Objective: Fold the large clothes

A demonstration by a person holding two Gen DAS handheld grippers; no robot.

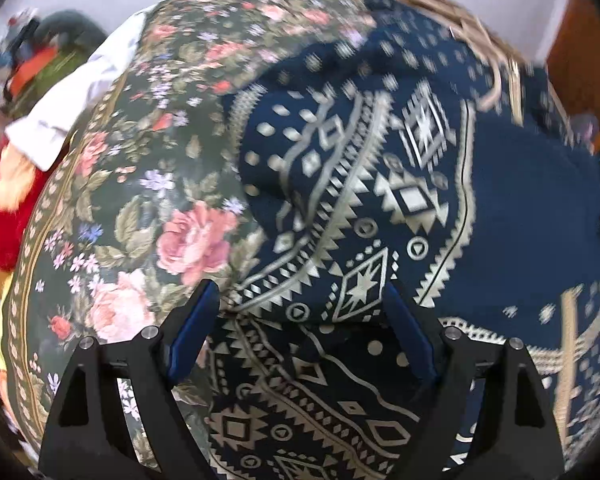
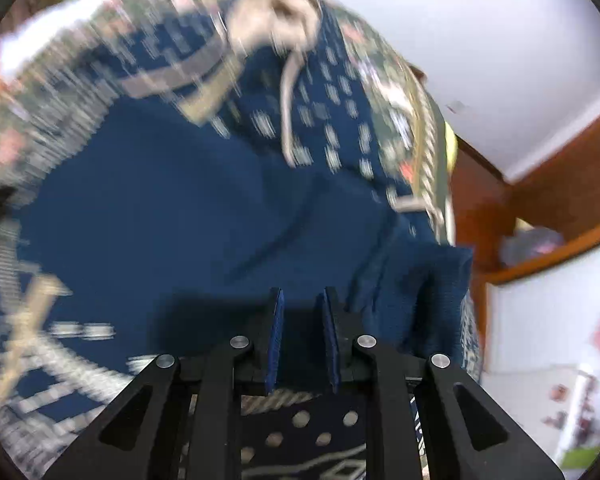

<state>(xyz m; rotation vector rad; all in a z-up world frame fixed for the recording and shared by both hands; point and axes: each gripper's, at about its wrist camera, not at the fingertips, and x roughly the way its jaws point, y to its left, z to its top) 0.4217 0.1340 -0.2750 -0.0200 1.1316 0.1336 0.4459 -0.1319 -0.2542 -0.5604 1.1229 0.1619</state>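
**Two tongs over one navy patterned garment**

Two tongs hang above the same large cloth. The left tongs [image 1: 300,300] stand wide apart, their blue pads on either side of a raised fold of the navy garment [image 1: 340,208]; the fold sits between them, and the pads do not appear to press on it. The right tongs [image 2: 302,304] are drawn nearly together, with only a narrow gap between the blue pads. A dark blue stretch of the garment [image 2: 160,200] fills that gap, and the pads appear to pinch it, though blur in the right wrist view makes the contact hard to read.

The garment is navy with cream geometric bands, diamonds and dots, plus a plain dark blue area to the right. It lies rumpled and spread across a dark green floral cloth [image 1: 140,200] printed with pink roses, which covers the surface beneath. A pale cord [image 2: 288,80] trails across the far part of the garment.

At the far left of the floral cloth lies a white fabric piece [image 1: 72,108], with something red [image 1: 8,220] near it and a heap of mixed clothes [image 1: 40,56] beyond. Brown wooden trim [image 2: 540,184] and a white wall [image 2: 480,40] stand at the right.
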